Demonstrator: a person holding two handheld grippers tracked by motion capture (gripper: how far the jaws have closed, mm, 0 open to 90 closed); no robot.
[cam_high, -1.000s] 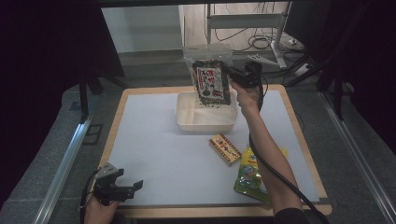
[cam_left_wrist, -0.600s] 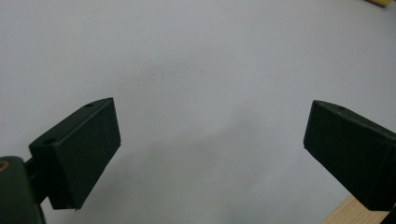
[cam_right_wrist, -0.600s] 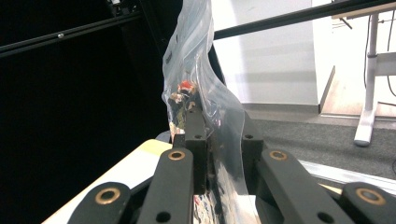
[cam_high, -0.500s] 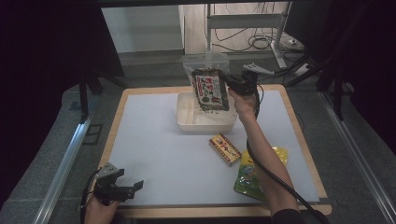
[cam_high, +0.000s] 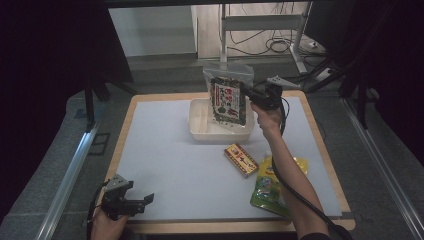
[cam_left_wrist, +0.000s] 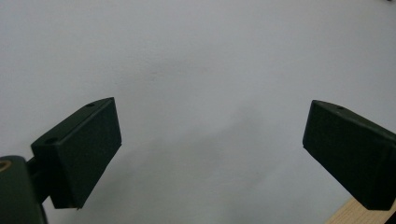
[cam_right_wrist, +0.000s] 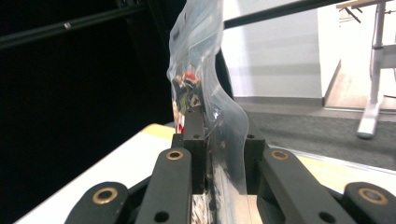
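Plastic film, clear and crinkled, makes up the tall seaweed-snack pouch (cam_high: 229, 95) that your right gripper (cam_high: 250, 93) has pinched by one side edge; in the right gripper view the pouch (cam_right_wrist: 205, 88) rises glossy and wavy between the two black jaws, which are pressed together on its thin wall, with dark flakes and a red-and-white label visible through the film; seen from above, the pouch hangs upright in the air over the shallow cream rectangular plastic tray (cam_high: 202, 131), its lower edge at or just above the tray's rim, and you cannot tell whether the two touch; the tray has rounded corners and smooth low walls, and sits on the matt pale grey mat (cam_high: 165, 165) that covers the wooden-edged table (cam_high: 320, 145). Nearer to you on the mat lie a small flat red-and-yellow cardboard box (cam_high: 241, 159), set at a slant, and, just beside it under your right forearm, a soft shiny green-and-yellow packet (cam_high: 265, 187); box and packet lie well apart from the tray. Your left gripper (cam_high: 145, 200) rests low at the mat's near left corner; its blocky black jaws stand wide apart over bare mat (cam_left_wrist: 205, 79), holding nothing.
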